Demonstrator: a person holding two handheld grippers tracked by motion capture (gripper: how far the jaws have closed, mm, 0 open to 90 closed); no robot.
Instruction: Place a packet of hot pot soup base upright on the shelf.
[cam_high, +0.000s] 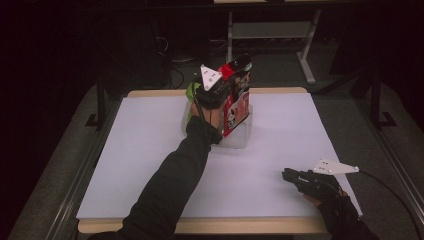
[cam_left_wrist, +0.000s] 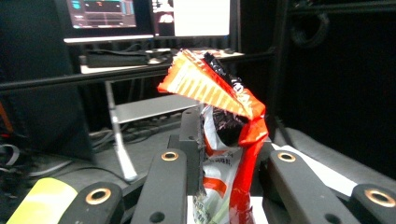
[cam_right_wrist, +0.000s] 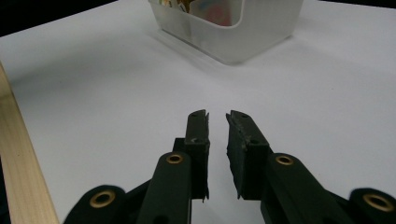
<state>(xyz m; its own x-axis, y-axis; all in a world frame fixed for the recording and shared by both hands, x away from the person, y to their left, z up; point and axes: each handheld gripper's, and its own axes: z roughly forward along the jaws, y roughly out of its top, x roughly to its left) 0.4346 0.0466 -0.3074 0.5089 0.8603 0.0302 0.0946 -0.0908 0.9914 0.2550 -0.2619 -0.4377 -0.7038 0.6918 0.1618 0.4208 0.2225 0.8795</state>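
A red and black snack bag (cam_high: 239, 92) hangs upright over a clear plastic bin (cam_high: 241, 138) at the table's far middle. My left gripper (cam_high: 227, 97) is shut on the bag from its left side, with a grey three-cornered plate on top. In the left gripper view the crumpled bag (cam_left_wrist: 210, 84) rises between the jaws of my left gripper (cam_left_wrist: 223, 151), its top folded over. My right gripper (cam_high: 286, 175) rests low at the front right of the table. In its own view my right gripper (cam_right_wrist: 217, 119) has its jaws a narrow gap apart with nothing between them.
A green packet (cam_high: 190, 93) stands in the bin behind my left hand. The bin (cam_right_wrist: 261, 32) lies ahead of the right gripper, with colourful packets inside. White paper (cam_high: 145, 150) covers the table, with a wooden edge (cam_right_wrist: 18, 163). Desk legs and monitors stand beyond.
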